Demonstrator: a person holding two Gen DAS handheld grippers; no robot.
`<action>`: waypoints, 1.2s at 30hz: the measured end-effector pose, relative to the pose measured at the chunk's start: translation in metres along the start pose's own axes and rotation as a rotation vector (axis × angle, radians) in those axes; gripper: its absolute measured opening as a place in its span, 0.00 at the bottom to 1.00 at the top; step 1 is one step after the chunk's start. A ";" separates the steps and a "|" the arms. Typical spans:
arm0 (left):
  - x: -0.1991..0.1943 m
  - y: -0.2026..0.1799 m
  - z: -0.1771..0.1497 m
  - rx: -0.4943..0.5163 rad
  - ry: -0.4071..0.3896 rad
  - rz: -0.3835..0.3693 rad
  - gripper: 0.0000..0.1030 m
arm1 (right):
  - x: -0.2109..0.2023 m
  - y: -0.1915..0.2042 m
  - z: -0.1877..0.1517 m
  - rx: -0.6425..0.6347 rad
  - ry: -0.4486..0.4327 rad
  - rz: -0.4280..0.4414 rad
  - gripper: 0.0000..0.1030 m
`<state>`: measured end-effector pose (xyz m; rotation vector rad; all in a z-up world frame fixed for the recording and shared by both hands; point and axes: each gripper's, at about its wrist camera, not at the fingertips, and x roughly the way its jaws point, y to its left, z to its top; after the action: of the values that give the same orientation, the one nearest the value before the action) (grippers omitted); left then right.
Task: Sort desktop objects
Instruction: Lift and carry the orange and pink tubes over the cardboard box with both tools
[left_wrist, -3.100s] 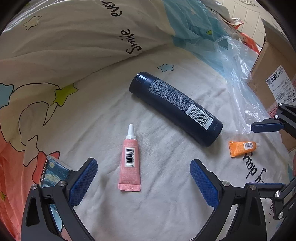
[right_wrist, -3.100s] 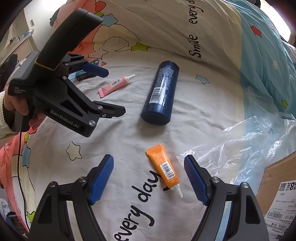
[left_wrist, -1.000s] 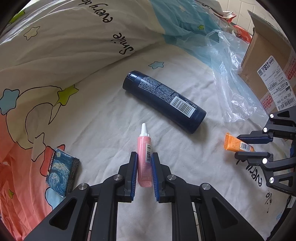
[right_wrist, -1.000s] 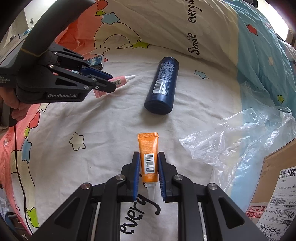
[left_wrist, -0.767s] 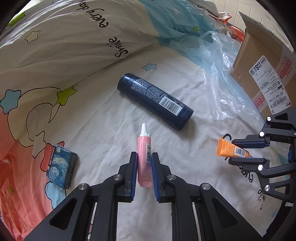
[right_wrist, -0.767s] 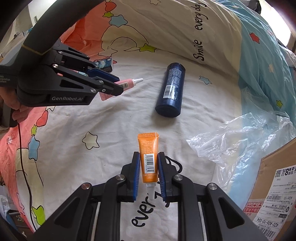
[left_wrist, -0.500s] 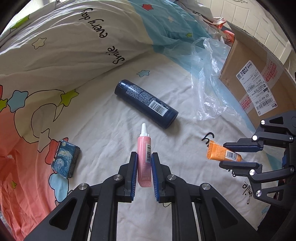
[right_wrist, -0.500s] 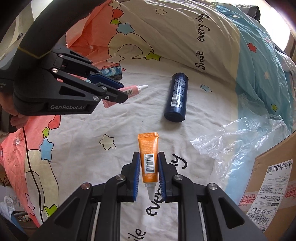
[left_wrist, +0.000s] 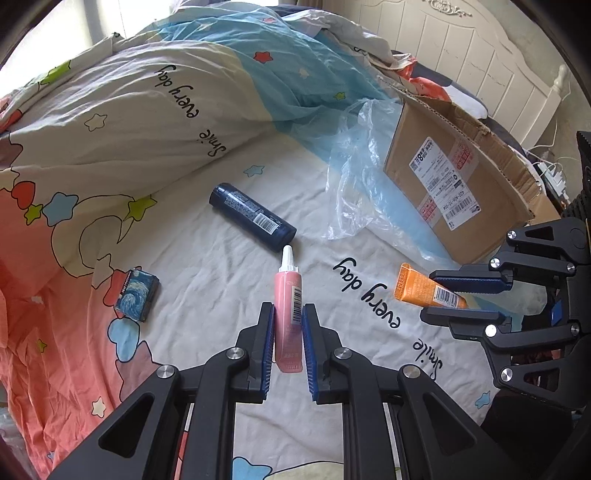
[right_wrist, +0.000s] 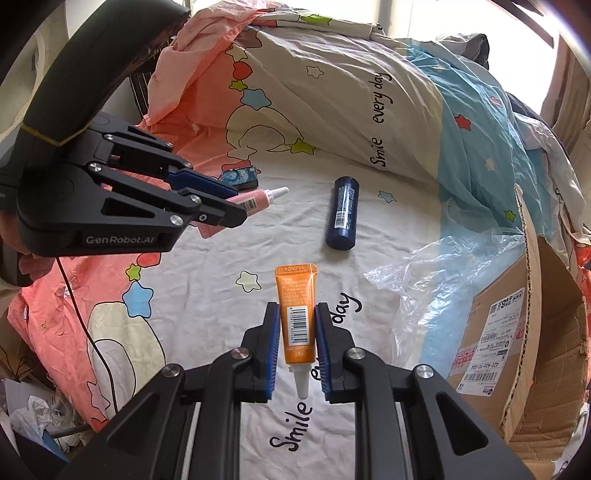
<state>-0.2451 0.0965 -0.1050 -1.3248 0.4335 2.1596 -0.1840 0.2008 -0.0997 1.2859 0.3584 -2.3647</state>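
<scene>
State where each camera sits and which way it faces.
Left wrist: on the left hand-held gripper, looking along its fingers over the bed; it holds the pink tube; the right hand-held gripper shows at right.
Right wrist: on the right hand-held gripper, holding the orange tube; the left hand-held gripper shows at left.
Shared: dark blue bottle, cardboard box, both tubes.

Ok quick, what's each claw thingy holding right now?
Left gripper: closed on the pink tube.
Right gripper: closed on the orange tube.
</scene>
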 end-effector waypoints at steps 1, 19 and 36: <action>-0.006 -0.003 0.001 0.005 -0.006 0.004 0.14 | -0.006 0.000 -0.001 0.001 -0.006 -0.005 0.17; -0.079 -0.080 0.037 0.108 -0.100 -0.013 0.14 | -0.100 -0.022 -0.021 0.051 -0.096 -0.093 0.17; -0.072 -0.177 0.084 0.205 -0.135 -0.087 0.14 | -0.152 -0.088 -0.070 0.154 -0.124 -0.191 0.17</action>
<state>-0.1704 0.2600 0.0010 -1.0602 0.5179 2.0571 -0.1014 0.3443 -0.0073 1.2110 0.2751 -2.6641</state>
